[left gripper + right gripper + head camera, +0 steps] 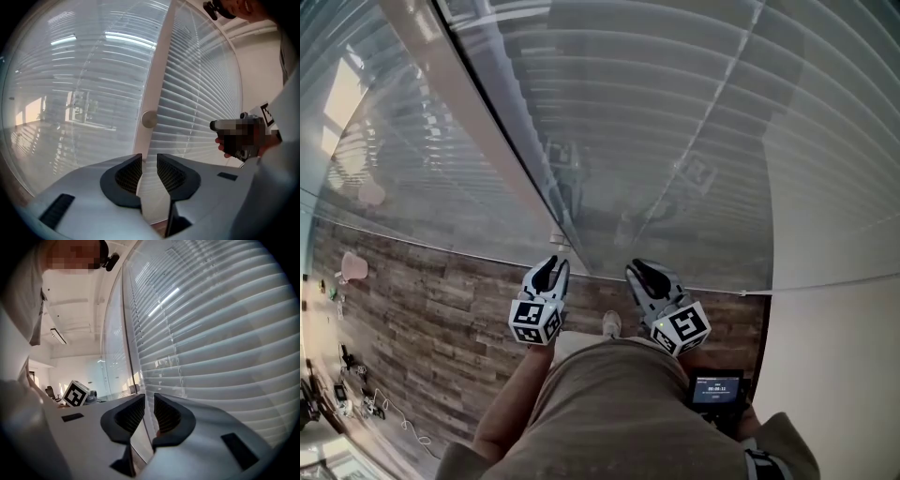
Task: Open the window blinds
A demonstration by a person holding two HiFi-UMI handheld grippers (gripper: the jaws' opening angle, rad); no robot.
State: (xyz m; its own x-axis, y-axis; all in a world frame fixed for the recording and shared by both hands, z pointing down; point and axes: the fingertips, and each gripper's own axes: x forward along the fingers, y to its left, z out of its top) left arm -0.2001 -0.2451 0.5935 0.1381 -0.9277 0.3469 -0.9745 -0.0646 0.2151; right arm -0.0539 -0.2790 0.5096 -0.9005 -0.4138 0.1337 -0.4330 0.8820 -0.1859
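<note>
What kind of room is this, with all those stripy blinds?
Probably an office: big white slatted blinds over the windows, a wood-plank floor, and a long ceiling strip light.

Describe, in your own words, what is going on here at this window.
A person stands facing the window blinds, a gripper in each hand. The left gripper and right gripper both point at the blinds, close to the white frame post. Each pair of tongs stands slightly apart with nothing between. The blinds hang down; nothing is grasped yet.
</note>
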